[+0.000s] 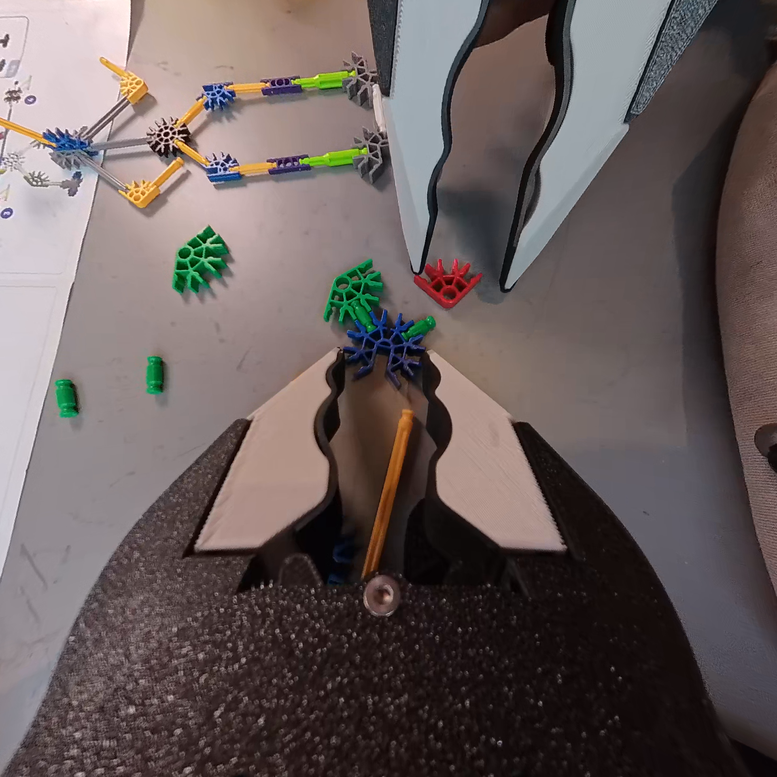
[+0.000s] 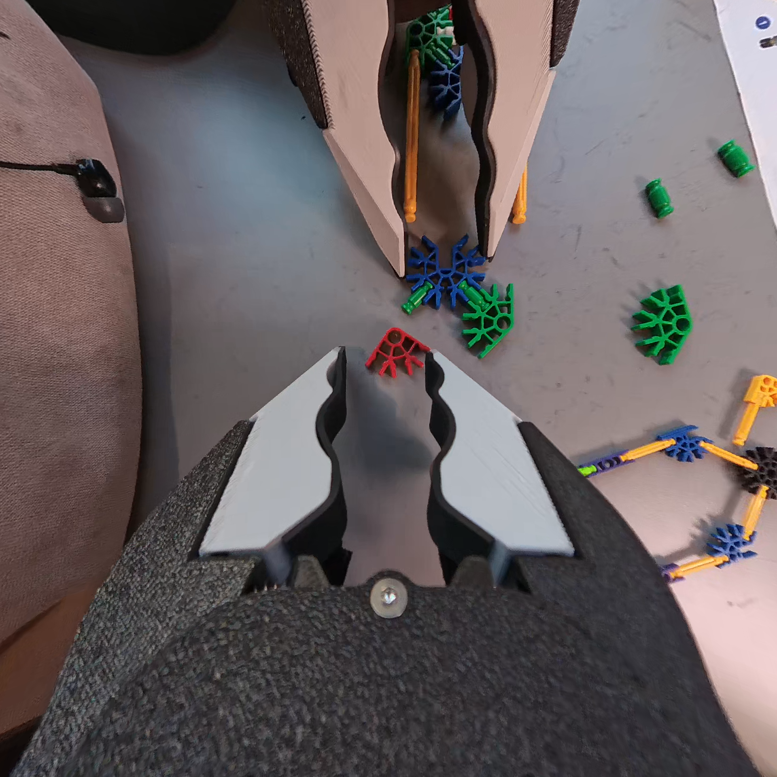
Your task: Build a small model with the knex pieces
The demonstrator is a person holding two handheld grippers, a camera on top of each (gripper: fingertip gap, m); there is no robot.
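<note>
My left gripper [image 1: 384,353] is open, its beige fingertips close on either side of a flat blue snowflake connector [image 1: 384,344] on the grey table. Two short green rods stick out of that connector; one joins a green fan connector [image 1: 355,294]. A yellow rod [image 1: 389,487] lies under the gripper between its fingers. My right gripper [image 2: 384,351] is open, facing the left one, its pale blue fingertips around a small red connector [image 2: 395,351] lying flat. Its right fingertip touches the piece. The right gripper [image 1: 461,278] also shows in the left wrist view over the red connector [image 1: 447,286].
A loose green fan connector [image 1: 199,265] and two green spacers [image 1: 154,374] lie to the left. A built frame of yellow rods and blue, black, grey connectors [image 1: 168,134] sits at the far left by a white instruction sheet [image 1: 38,168]. A padded cushion [image 2: 50,294] borders the table. Tip to tip, the grippers are about 5 cm apart.
</note>
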